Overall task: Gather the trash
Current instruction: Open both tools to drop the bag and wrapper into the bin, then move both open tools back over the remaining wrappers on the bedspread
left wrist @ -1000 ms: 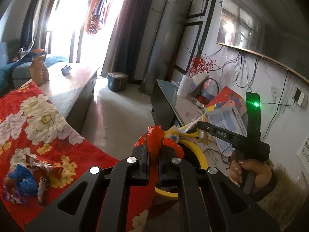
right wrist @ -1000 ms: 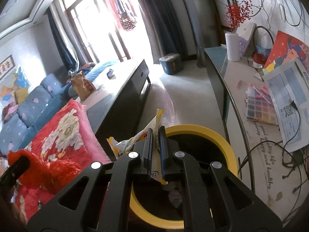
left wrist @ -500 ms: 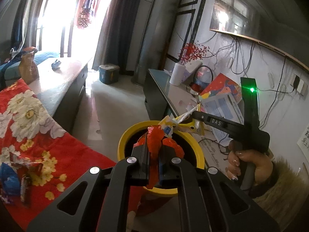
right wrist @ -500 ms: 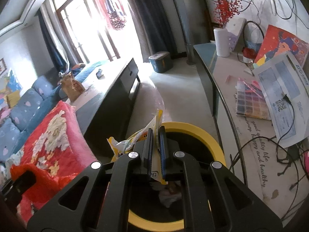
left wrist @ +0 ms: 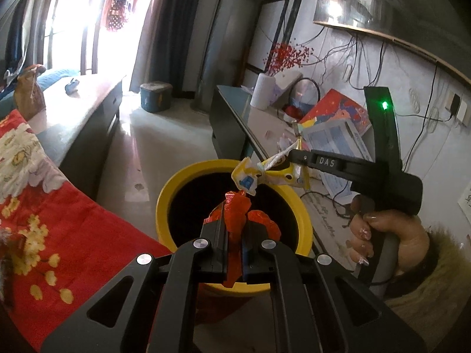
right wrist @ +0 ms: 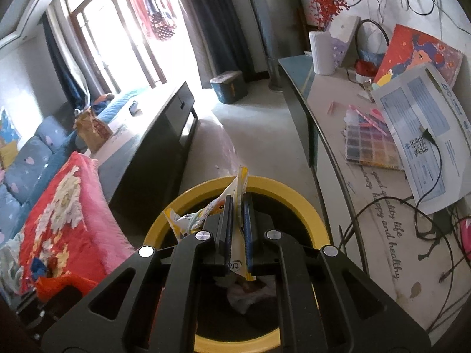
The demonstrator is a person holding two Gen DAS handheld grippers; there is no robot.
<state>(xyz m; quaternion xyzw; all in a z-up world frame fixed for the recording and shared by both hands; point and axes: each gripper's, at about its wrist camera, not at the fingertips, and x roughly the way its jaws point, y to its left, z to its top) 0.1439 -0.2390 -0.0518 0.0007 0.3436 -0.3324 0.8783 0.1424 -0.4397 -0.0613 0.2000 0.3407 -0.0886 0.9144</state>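
A yellow-rimmed trash bin (left wrist: 164,197) with a dark inside stands on the floor; it also shows in the right wrist view (right wrist: 297,194). My left gripper (left wrist: 234,229) is shut on a crumpled red wrapper (left wrist: 237,209) and holds it over the bin's opening. My right gripper (right wrist: 237,206) is shut on a yellow-and-white wrapper (right wrist: 235,185) above the bin; in the left wrist view that wrapper (left wrist: 250,176) hangs over the far rim. Some crumpled trash (right wrist: 244,292) lies inside the bin.
A red floral cloth (left wrist: 44,206) covers the surface to the left, with loose wrappers (right wrist: 38,264) on it. A dark low cabinet (right wrist: 153,153) stands beyond. A glass-topped side table (right wrist: 382,200) with papers, cables and a paint palette runs along the right wall.
Both grippers have moved over the bin with their wrappers; the left one has swung right from above the red cloth to above the bin opening. Both remain shut.
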